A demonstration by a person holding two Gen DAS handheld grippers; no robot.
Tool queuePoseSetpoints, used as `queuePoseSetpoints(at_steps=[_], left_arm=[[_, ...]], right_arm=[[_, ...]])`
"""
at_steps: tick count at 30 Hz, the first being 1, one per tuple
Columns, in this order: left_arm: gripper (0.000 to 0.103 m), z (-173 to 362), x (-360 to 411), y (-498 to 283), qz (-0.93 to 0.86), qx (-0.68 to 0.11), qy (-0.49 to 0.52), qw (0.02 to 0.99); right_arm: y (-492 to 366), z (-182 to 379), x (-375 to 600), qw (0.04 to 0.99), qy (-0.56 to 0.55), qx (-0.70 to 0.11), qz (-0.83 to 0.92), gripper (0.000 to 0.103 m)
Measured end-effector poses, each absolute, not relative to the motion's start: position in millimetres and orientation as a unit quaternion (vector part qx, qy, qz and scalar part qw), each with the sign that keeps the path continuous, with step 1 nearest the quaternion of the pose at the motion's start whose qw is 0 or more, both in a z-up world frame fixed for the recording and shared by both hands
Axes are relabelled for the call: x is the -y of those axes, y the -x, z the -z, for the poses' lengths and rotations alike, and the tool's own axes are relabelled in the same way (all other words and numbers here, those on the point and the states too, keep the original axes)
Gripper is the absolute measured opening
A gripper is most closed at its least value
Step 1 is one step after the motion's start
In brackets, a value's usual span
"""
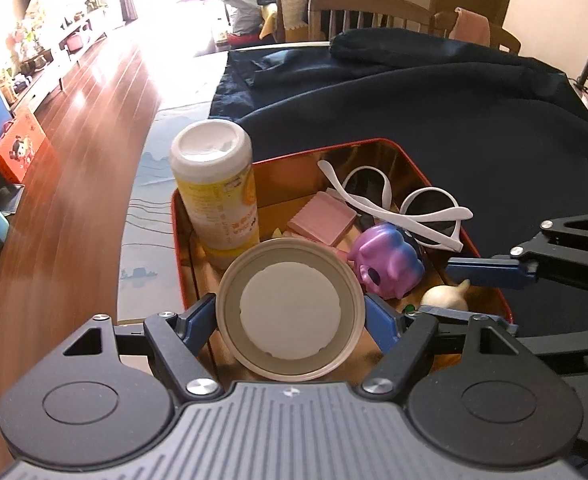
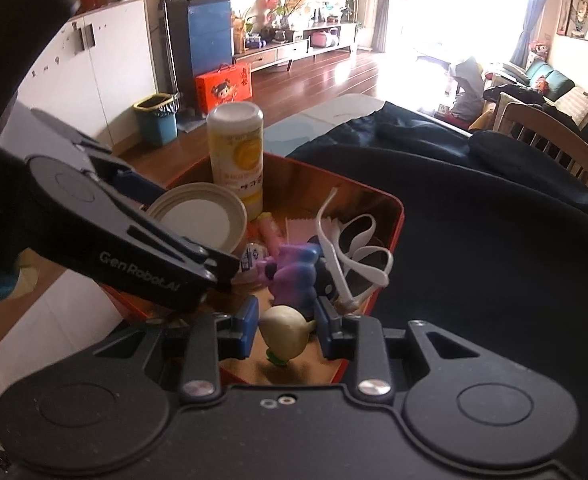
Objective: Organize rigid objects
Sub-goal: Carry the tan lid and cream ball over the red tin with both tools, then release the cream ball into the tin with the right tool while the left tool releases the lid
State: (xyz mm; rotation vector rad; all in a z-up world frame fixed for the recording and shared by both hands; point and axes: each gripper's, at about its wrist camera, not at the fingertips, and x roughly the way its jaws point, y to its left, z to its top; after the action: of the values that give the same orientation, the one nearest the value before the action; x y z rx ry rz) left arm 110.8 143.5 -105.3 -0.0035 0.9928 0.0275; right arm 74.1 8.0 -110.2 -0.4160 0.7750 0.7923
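left gripper (image 1: 289, 316) clamps a beige round lid (image 1: 289, 310) above the red tin (image 1: 490, 284); right gripper (image 2: 285, 328) straddles a garlic bulb (image 2: 283, 334), fingers apart

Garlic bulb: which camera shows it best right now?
The right wrist view: the garlic bulb sits close up between the right gripper's open fingers, stem visible. The left wrist view shows only its top at the tin's near corner, partly hidden behind the right gripper.

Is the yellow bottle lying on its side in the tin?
No, the yellow bottle stands upright in the far-left corner of the red tin.
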Motion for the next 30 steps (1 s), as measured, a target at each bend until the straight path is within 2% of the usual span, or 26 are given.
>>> queuePoseSetpoints(at_steps=[14,30], left_arm=[[0.078,119,-142,-124,-0.008,-0.493,-0.003,0.87],[0.078,118,-147,-117,-0.006,-0.486,0.023,0.873]], right_arm=[[-79,118,-8,0.825,0.2,-0.384,-0.363,0.031],[-75,104,9,0.84,0.152,-0.379,-0.358,0.043]])
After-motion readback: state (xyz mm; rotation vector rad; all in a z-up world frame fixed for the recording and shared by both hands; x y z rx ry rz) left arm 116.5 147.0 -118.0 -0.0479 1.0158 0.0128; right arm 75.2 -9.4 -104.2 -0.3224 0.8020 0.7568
